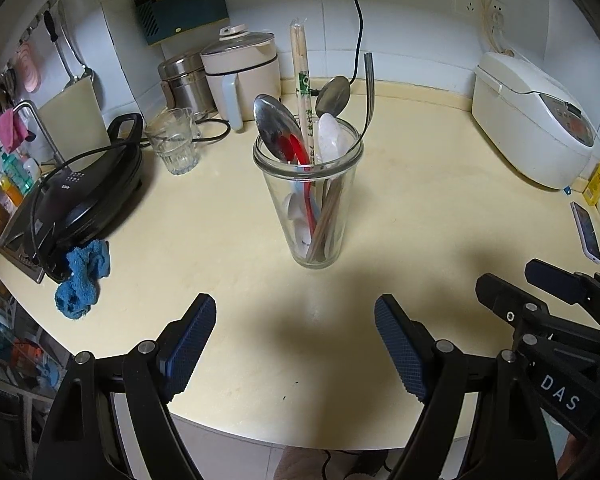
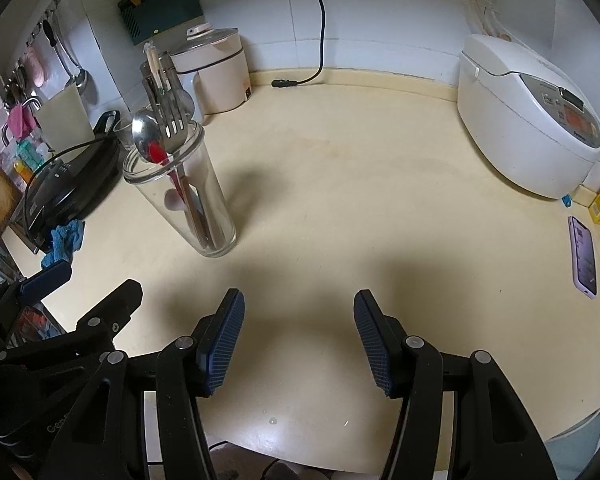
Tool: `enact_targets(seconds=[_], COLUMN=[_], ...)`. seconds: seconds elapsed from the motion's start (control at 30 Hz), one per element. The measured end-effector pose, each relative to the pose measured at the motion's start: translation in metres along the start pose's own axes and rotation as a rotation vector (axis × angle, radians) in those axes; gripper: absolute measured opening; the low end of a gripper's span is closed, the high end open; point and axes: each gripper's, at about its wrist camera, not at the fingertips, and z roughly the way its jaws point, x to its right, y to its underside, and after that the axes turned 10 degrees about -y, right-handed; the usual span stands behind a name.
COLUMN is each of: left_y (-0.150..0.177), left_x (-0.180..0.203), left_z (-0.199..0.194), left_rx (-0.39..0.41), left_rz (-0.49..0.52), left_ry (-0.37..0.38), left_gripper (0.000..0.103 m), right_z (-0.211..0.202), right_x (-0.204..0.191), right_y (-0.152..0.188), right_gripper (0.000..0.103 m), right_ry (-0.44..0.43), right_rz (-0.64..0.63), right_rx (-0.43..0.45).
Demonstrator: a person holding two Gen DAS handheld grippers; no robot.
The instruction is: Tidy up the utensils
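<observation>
Both grippers, left gripper (image 1: 295, 344) and right gripper (image 2: 299, 340), hang spread and empty low in frame, while the glass (image 1: 307, 200) at centre already holds spoons, fork (image 2: 175, 126) and chopsticks (image 1: 301, 80), so the sorting looks finished.

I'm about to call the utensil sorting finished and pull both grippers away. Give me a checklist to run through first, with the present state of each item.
1. Left gripper empty, jaws open: ok.
2. Right gripper empty, jaws open: ok.
3. Glass upright on the counter: ok.
4. Metal spoons, fork, wrapped chopsticks inside the glass: ok.
5. No loose utensils on the visible counter: ok.
6. Glass stable with tall items leaning on its rim: cannot tell.
</observation>
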Motion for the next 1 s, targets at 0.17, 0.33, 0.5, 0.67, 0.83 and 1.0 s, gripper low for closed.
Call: enact_targets(seconds=[0.17, 0.33, 0.5, 0.67, 0.83, 1.0], left_y=[0.0004, 0.0008, 0.0008, 0.0002, 0.0004, 0.0008], left_x=[0.0018, 0.0026, 0.0025, 0.0013, -0.0003, -0.0004], left_z=[0.0006, 0.0017, 0.0051, 0.0065, 0.0072, 0.0071], left_rx=[0.003, 0.005, -0.001, 0.000, 0.001, -0.001], left_rz=[0.006, 0.012, 0.009, 0.004, 0.001, 0.003], left_ry=[0.005, 0.012, 0.021, 0.029, 0.034, 0.035], left_gripper=[0.085, 0.085, 0.085, 0.085, 0.085, 0.085], right_z=[0.0021, 0.0043, 0.0063, 0.0066, 0.0068, 0.0072], right_x=[0.0026, 0.0035, 0.0031, 0.0019, 0.0010, 0.0015], right_y=[0.0004, 0.0015, 0.0017, 0.0006, 0.0006, 0.0017], right_gripper=[0.058, 0.058, 0.058, 0.058, 0.058, 0.058], right_ry=[0.010, 0.027, 0.036, 0.044, 0.047, 0.045], right_rz=[0.004, 0.004, 0.000, -0.004, -0.004, 0.002], right_rx=[-0.003, -0.007, -0.014, -0.016, -0.016, -0.021])
